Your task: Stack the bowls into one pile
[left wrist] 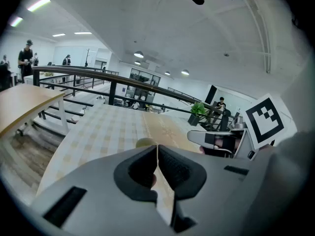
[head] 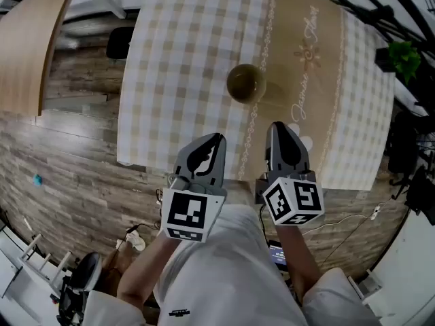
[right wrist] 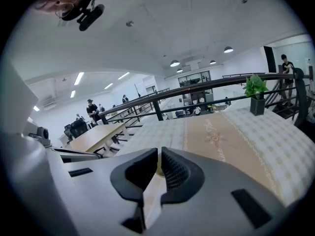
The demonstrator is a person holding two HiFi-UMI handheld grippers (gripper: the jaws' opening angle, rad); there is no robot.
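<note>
the tabletop (head: 190,60) under its checked cloth and tan runner stretches away in front of you, and both of your tools hang at its near edge, close to your body. your left claw (head: 215,140) is closed, jaw against jaw, with nothing in it. your right claw (head: 276,128) is closed and empty too.

the olive-green bowl (head: 246,83) sits on the cloth at the seam where the checks meet the runner, straight ahead of you and well apart from both claws. it lies almost midway between the two lines they point along, a little to the right of the left one and a little to the left of the right one. the right claw looks slightly nearer, though not by much. the bowl is round, so it has no long axis to line up with, and either claw could take the rim from the near side.

the count is one tabletop, two claws and one bowl shape. i cannot tell from here whether that is a single bowl or several already nested. no other bowl shows on the cloth, so the pile may well be made.
</note>
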